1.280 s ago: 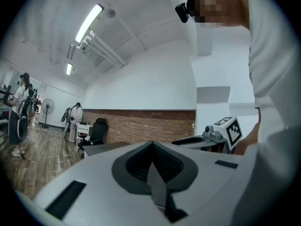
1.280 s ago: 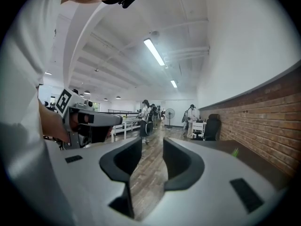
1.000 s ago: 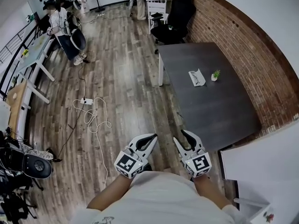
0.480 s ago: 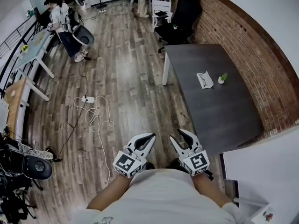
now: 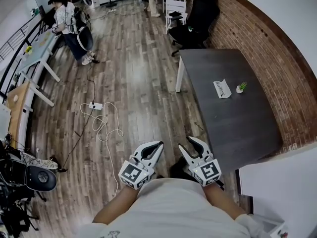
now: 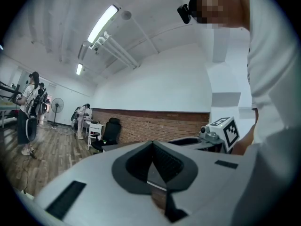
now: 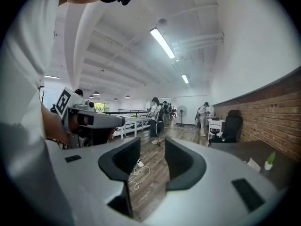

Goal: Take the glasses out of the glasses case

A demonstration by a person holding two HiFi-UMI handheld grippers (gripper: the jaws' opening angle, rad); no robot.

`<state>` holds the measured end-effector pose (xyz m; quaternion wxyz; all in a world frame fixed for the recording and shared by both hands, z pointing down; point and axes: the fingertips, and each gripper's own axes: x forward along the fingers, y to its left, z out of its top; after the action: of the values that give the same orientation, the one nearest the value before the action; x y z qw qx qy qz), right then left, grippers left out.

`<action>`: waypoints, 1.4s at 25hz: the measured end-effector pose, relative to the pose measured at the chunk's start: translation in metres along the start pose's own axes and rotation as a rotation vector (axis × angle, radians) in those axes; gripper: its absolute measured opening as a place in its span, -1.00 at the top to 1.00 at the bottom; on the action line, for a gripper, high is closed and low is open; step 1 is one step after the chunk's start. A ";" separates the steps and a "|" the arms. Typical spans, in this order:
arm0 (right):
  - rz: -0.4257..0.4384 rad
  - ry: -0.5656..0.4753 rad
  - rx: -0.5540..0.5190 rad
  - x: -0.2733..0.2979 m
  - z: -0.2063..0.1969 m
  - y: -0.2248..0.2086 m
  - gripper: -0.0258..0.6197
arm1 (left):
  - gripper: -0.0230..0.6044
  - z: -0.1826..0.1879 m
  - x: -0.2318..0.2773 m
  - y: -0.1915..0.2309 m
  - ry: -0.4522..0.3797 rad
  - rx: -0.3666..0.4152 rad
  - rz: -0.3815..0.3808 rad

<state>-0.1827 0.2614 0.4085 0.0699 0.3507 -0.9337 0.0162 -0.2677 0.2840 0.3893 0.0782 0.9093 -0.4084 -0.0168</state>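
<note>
Left tool (image 5: 157, 147) pressed together and empty, right tool (image 5: 189, 144) spread and empty, both near the body.
The glasses case (image 5: 222, 89) lies far right on the dark bench (image 5: 237, 128), beside a small plant (image 5: 241, 88). Step closer first, then pin the case with one tool before lifting.
</note>
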 end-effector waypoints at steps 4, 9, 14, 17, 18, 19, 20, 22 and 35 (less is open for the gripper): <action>0.002 -0.001 0.023 0.017 -0.002 -0.020 0.39 | 0.89 0.002 0.018 0.015 0.009 0.005 0.003; 0.007 0.001 0.032 0.034 -0.007 -0.056 0.39 | 0.89 0.000 0.058 0.033 0.023 0.006 -0.004; -0.017 -0.018 0.025 0.043 -0.001 -0.110 0.39 | 0.89 0.005 0.110 0.042 0.031 0.018 -0.028; -0.031 -0.016 0.036 0.047 0.002 -0.147 0.39 | 0.89 0.010 0.147 0.047 0.042 0.025 -0.048; -0.033 -0.017 0.034 0.047 0.003 -0.159 0.39 | 0.89 0.011 0.160 0.047 0.046 0.027 -0.056; -0.035 -0.020 0.030 0.046 0.004 -0.171 0.39 | 0.89 0.012 0.174 0.047 0.050 0.030 -0.066; -0.038 -0.022 0.030 0.045 0.004 -0.182 0.40 | 0.89 0.012 0.187 0.046 0.055 0.033 -0.078; -0.053 -0.019 0.044 0.041 -0.001 -0.204 0.40 | 0.89 0.012 0.212 0.044 0.065 0.042 -0.101; -0.239 -0.029 0.155 -0.015 -0.031 -0.310 0.40 | 0.89 -0.001 0.328 0.005 0.149 0.071 -0.283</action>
<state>0.0357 0.0400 0.4315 0.0306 0.4641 -0.8821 0.0748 -0.0525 0.0360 0.4020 0.0729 0.9586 -0.2698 0.0540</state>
